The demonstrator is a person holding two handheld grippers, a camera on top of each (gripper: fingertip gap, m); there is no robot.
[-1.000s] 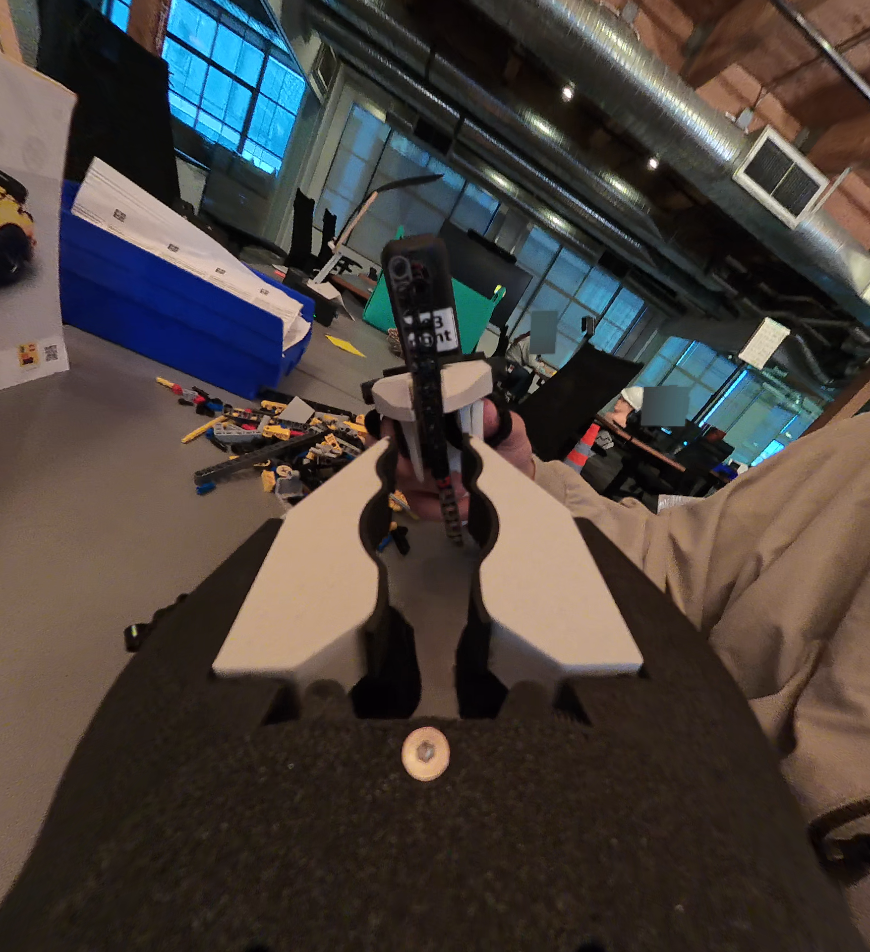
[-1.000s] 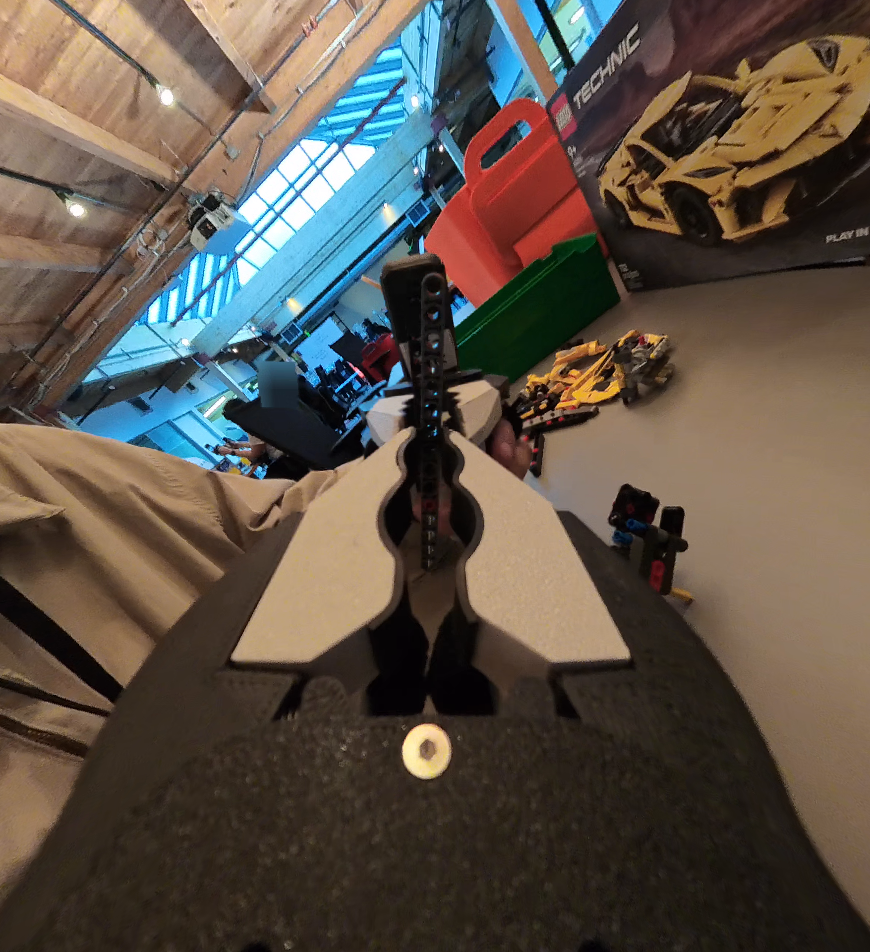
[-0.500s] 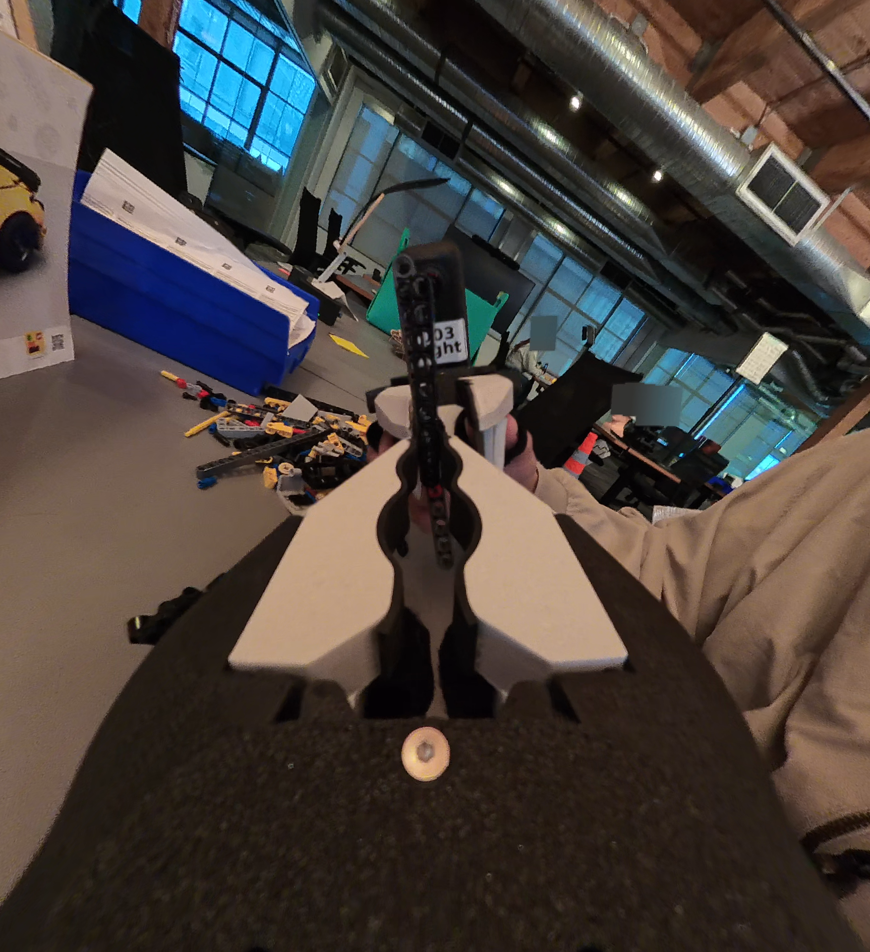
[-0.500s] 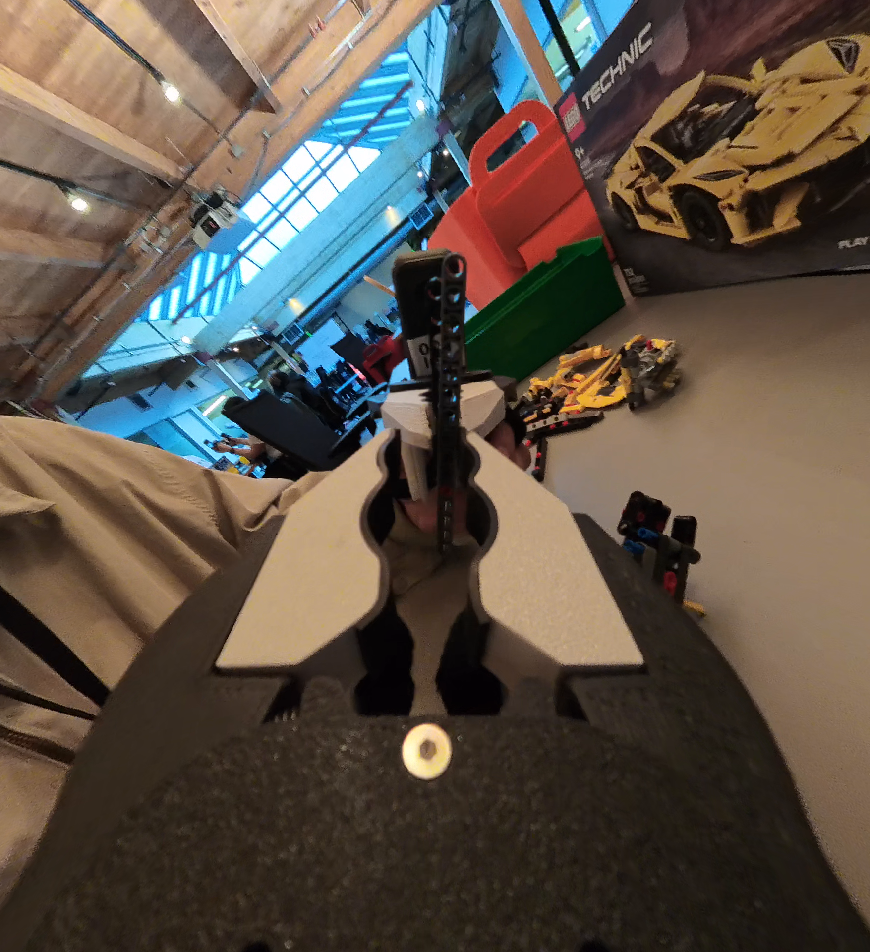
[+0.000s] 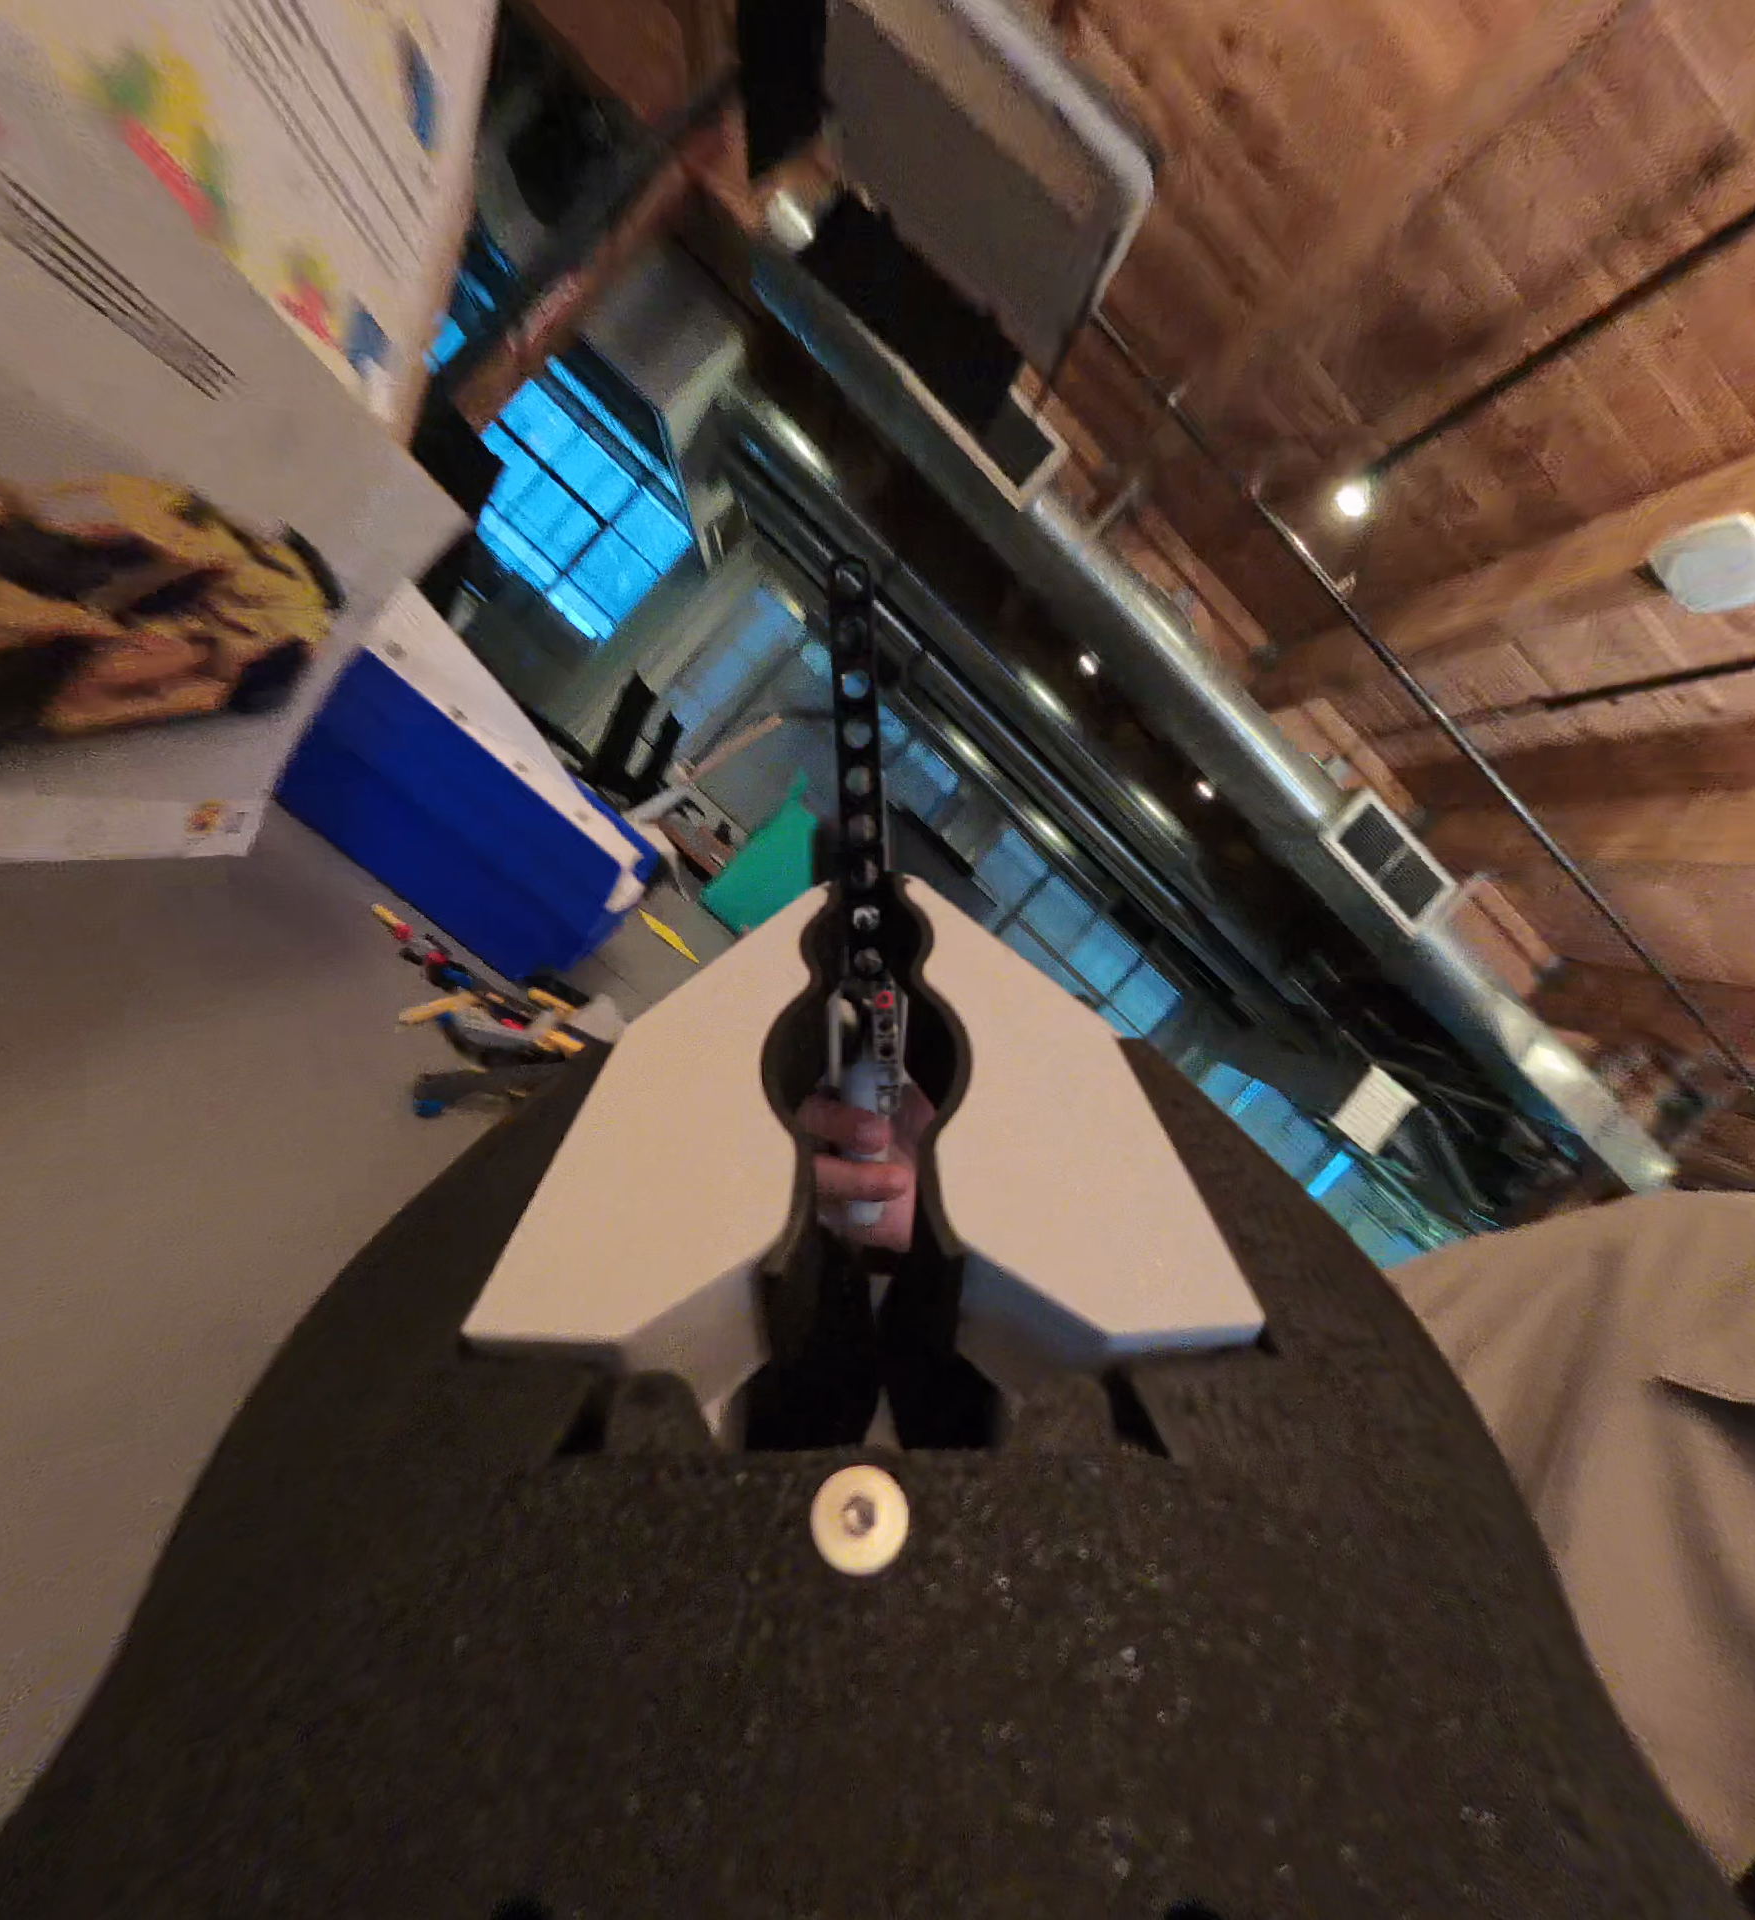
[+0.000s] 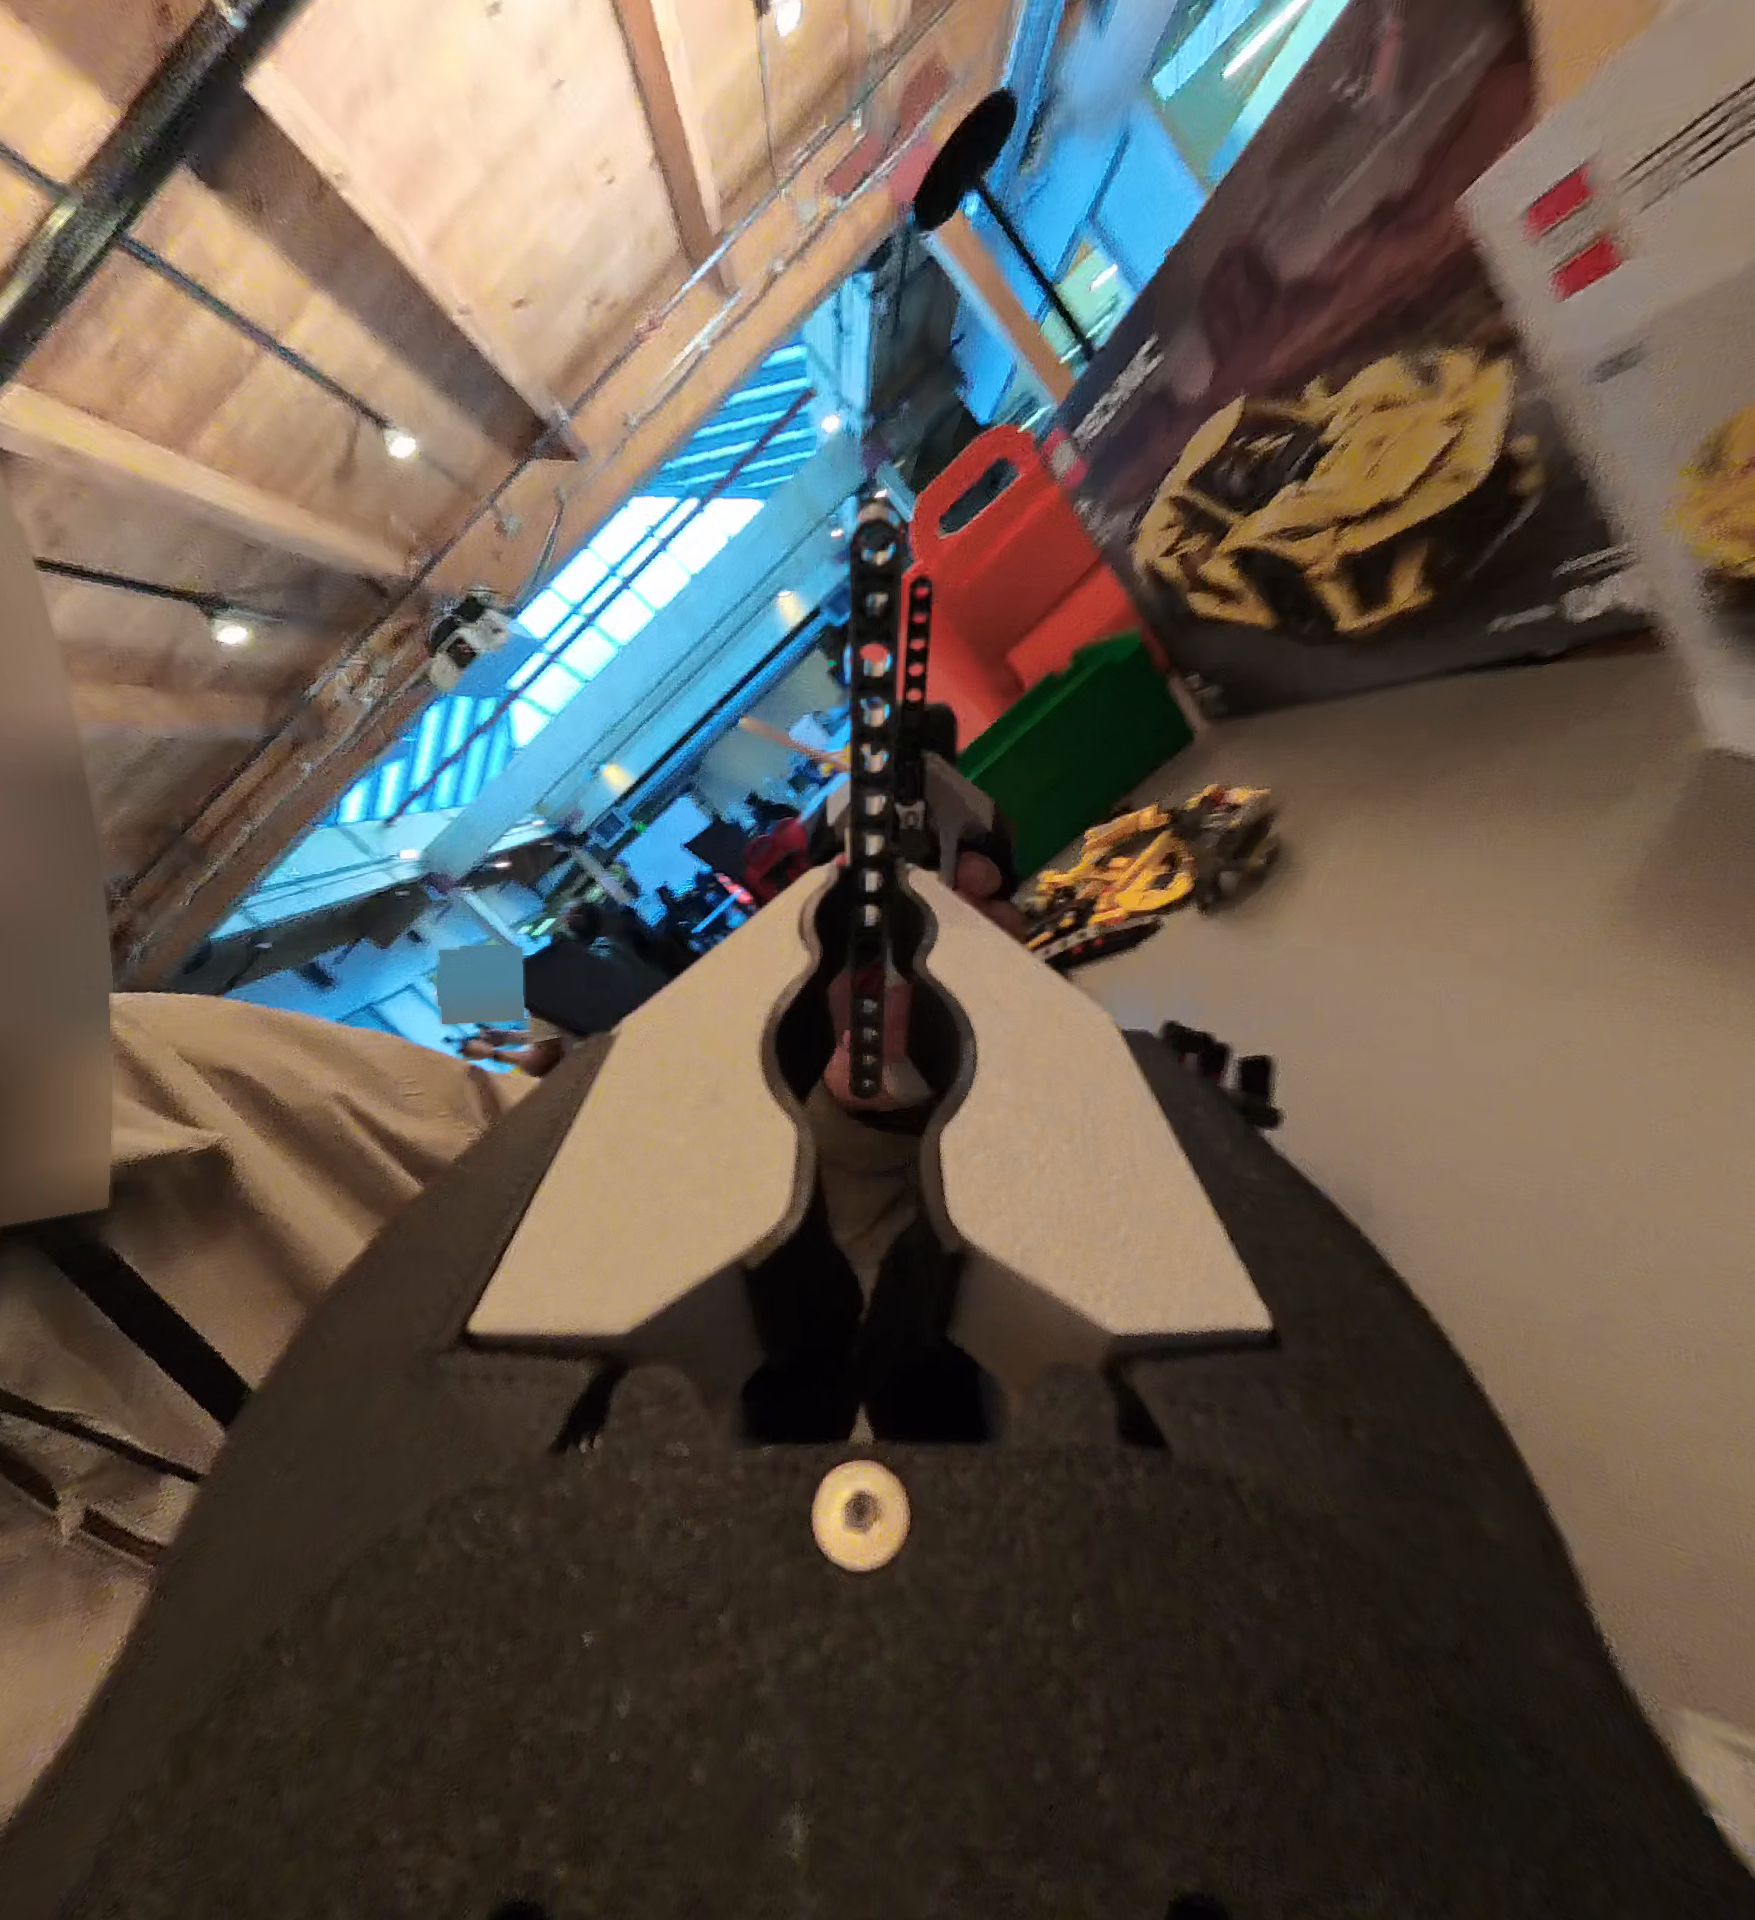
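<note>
Both views tilted ceilingward since earlier, tabletop pieces dropping low; left gripper (image 5: 860,914) and right gripper (image 6: 868,894) each clamped on the same black beam (image 5: 855,758), held aloft between them

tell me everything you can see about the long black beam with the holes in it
The black beam is a thin, plastic-looking strip pierced by a single row of round holes. It stands nearly upright, raised above the grey table. The left hand-held gripper is shut on its lower part, and the upper part sticks out past the tips. In the right wrist view the beam also sits pinched in the right hand-held gripper, with a second, narrower holed strip just behind it.
</note>
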